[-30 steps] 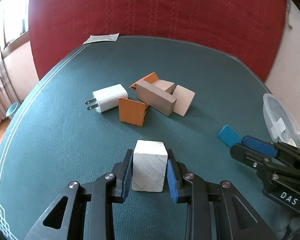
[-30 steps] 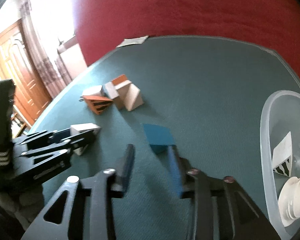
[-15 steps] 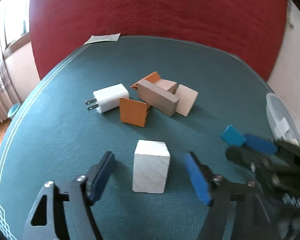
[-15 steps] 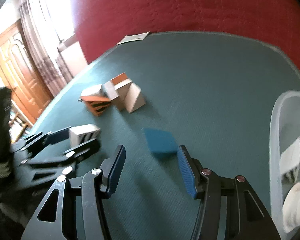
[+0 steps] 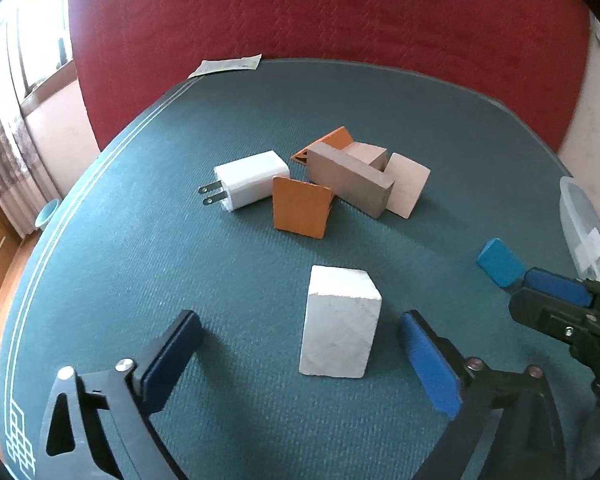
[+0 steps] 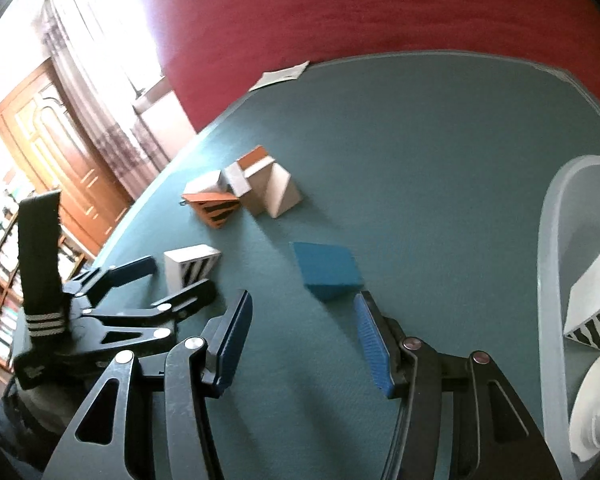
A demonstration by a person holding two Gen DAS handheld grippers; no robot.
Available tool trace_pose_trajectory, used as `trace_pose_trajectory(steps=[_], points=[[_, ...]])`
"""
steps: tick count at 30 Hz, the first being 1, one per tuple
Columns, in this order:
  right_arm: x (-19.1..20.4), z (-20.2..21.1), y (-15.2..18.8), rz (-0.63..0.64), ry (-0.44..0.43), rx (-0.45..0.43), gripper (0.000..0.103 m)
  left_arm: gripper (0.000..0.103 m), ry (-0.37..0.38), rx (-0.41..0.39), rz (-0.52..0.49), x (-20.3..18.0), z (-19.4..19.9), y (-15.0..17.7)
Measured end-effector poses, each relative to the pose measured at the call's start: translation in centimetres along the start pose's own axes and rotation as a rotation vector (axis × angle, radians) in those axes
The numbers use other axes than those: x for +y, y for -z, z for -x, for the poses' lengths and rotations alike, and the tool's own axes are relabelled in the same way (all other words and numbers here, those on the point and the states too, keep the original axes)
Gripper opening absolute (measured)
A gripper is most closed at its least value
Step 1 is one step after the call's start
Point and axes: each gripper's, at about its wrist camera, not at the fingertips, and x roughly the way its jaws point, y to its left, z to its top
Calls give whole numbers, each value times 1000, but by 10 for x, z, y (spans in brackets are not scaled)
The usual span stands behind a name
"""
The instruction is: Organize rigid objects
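Left wrist view: my left gripper [image 5: 296, 354] has its jaws opening wide around the white block [image 5: 340, 322], pads clear of both sides, so nothing is held. The block stands upright on the counter [image 5: 140, 260]; it looks stiff, light and matte, best taken across its flat side faces.

Right wrist view: my right gripper [image 6: 300, 344] points down at the counter, jaws partly open and empty, with the blue block [image 6: 326, 270] just beyond the tips. It looks rigid and low, so I judge a grip across its short edges safest.
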Motion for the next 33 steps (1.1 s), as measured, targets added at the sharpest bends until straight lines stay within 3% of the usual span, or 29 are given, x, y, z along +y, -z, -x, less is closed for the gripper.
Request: trace_pose_trajectory(steps=[3, 11, 18, 24, 30, 33], points=[[6, -2, 0, 27, 34, -4, 55, 102, -4, 1, -1, -1, 2, 3], [9, -7, -1, 3, -40, 22, 55, 103, -10, 4, 1, -1, 1, 2], [12, -24, -17, 6, 2, -1, 55, 103, -13, 0, 5, 0, -1, 2], [21, -35, -27, 56, 76, -16, 55, 103, -11, 0, 3, 2, 0, 3], [30, -42, -29, 111, 216, -27, 53, 103, -12, -1, 5, 0, 0, 3], [30, -43, -31, 112, 249, -29, 44, 103, -14, 0, 5, 0, 0, 3]])
